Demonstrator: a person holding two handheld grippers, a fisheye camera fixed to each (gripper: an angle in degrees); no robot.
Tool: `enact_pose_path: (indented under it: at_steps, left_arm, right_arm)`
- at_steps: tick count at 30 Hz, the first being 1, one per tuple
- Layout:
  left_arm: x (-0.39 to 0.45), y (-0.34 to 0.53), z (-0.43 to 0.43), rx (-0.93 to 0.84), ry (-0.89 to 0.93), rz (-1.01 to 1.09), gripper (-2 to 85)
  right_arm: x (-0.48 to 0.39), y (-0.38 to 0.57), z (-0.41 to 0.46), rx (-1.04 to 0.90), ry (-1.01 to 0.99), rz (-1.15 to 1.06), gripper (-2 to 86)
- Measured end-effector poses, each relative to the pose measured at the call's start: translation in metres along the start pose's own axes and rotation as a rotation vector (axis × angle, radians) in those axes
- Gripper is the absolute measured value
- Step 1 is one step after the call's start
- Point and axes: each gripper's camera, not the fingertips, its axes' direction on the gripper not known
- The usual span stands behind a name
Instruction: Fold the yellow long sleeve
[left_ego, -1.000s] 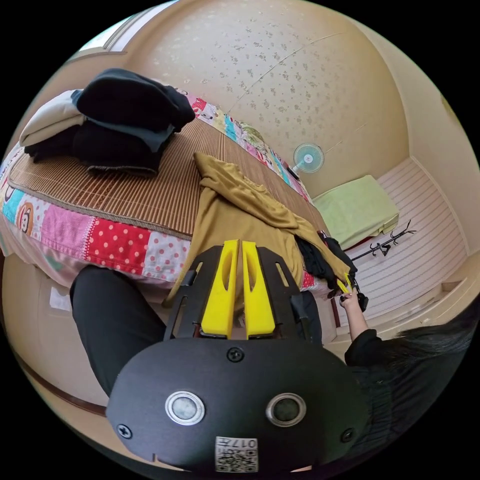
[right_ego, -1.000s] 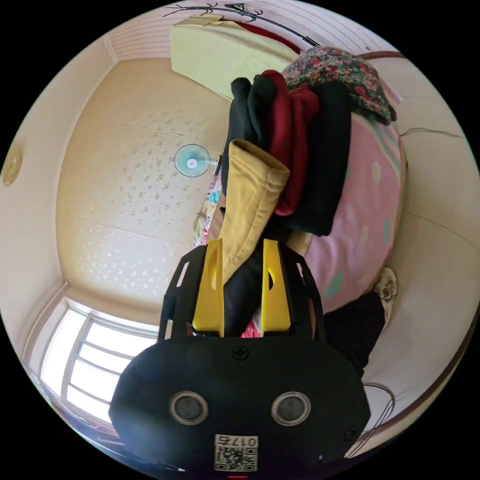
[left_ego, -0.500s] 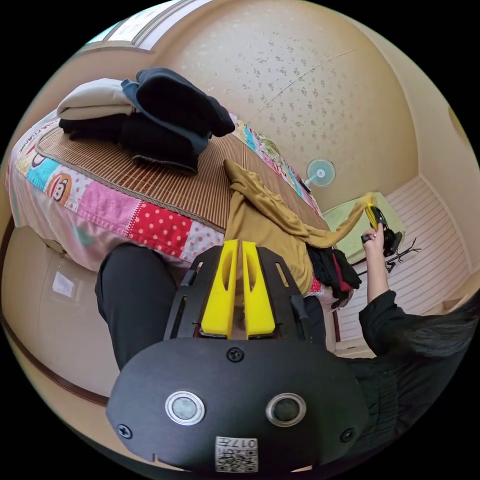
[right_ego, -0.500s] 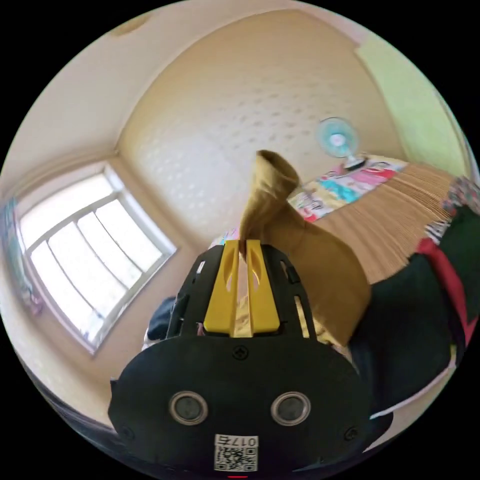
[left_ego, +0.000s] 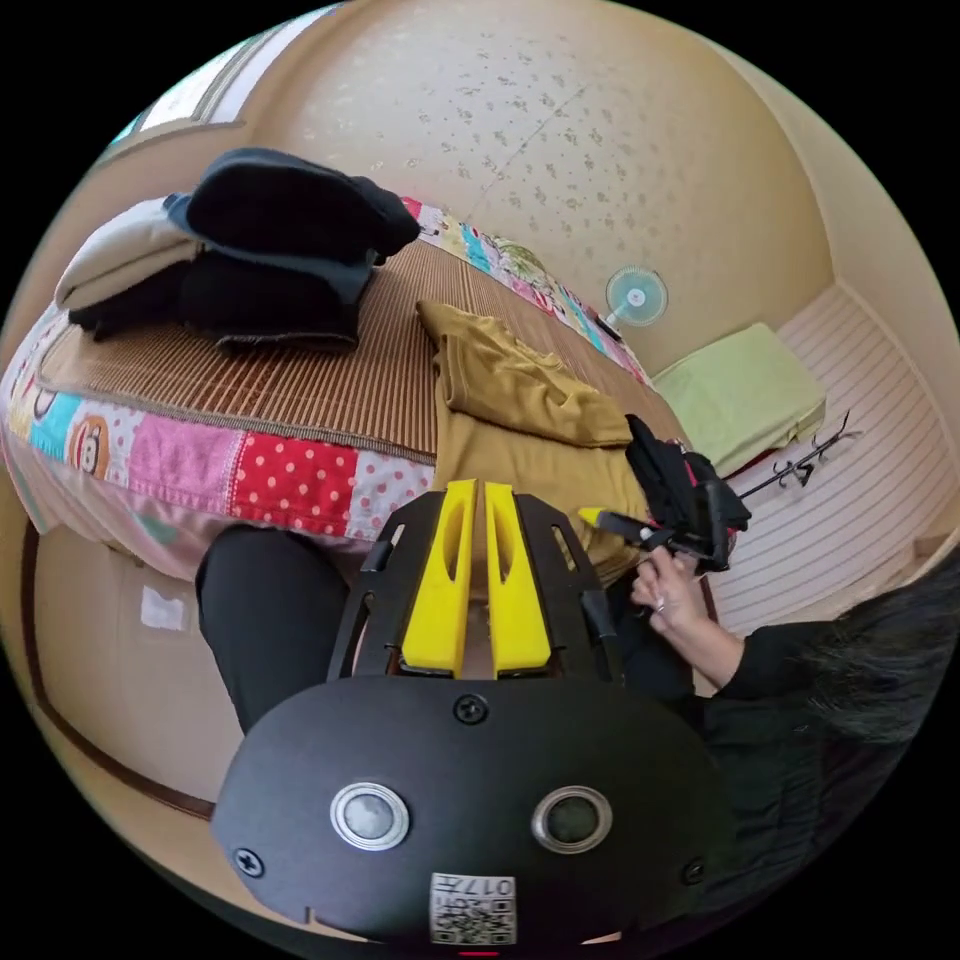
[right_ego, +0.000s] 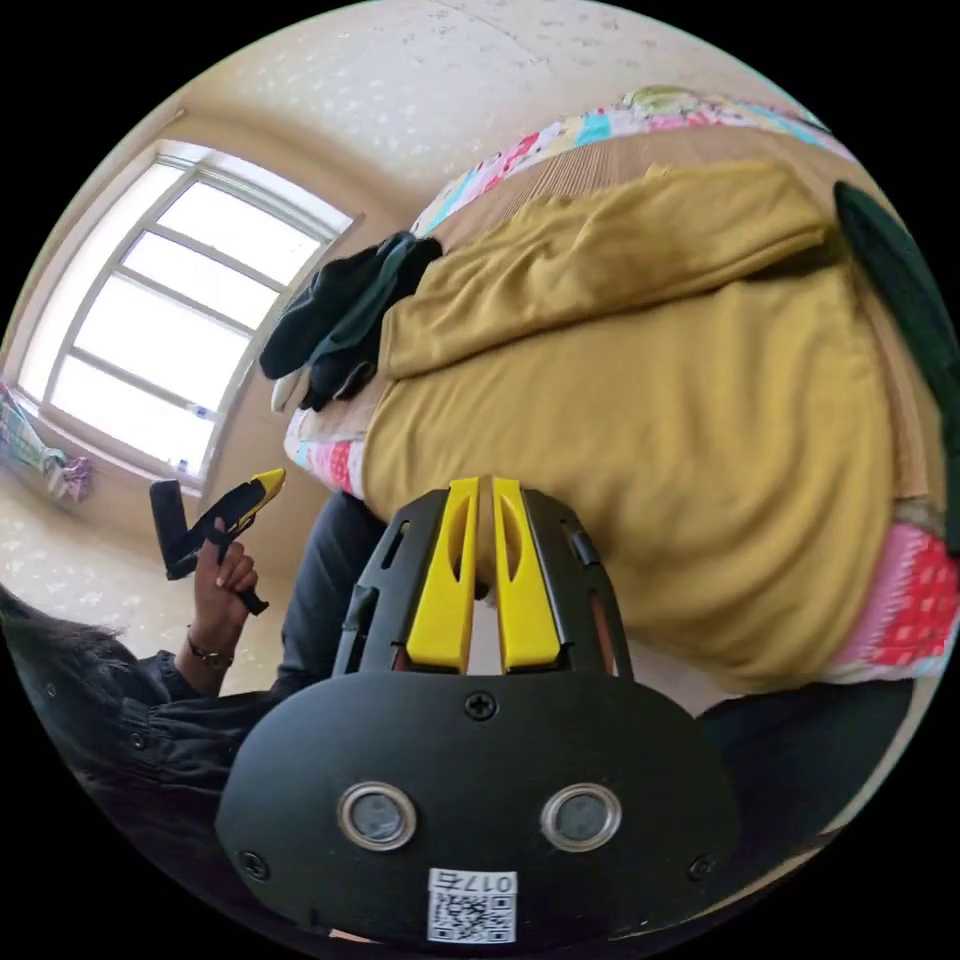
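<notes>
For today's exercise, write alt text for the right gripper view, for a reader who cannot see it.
A mustard-yellow long-sleeve shirt lies on a bed with one sleeve folded across its body, its hem hanging over the patchwork quilt edge. The right gripper, yellow jaws nearly together and empty, points at the hem; the left gripper shows near a bright window.

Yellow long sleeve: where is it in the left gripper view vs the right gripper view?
Left gripper view: yellow long sleeve at center, just above the left gripper, draped over the bed edge.
Right gripper view: upper right of center, above the right gripper.
Shared landmark: dark clothes pile on the mat.
</notes>
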Motion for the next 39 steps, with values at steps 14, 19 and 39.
enact_pose_path:
  at_steps: [14, 19, 39]
  left_arm:
    - [0.069, -0.148, 0.228, -0.274, -0.324, 0.256, -0.8]
    - [0.075, -0.208, 0.288, -0.227, -0.458, 0.31, -1.0]
    - [0.058, -0.268, 0.357, -0.066, -0.485, 0.248, -1.0]
  right_arm:
    - [0.016, -0.096, 0.09, -0.054, 0.79, -0.11, 4.4]
    - [0.024, -0.148, 0.131, -0.032, 0.866, -0.102, 3.4]
    - [0.092, -0.251, 0.134, -0.027, 0.7, -0.052, 3.3]
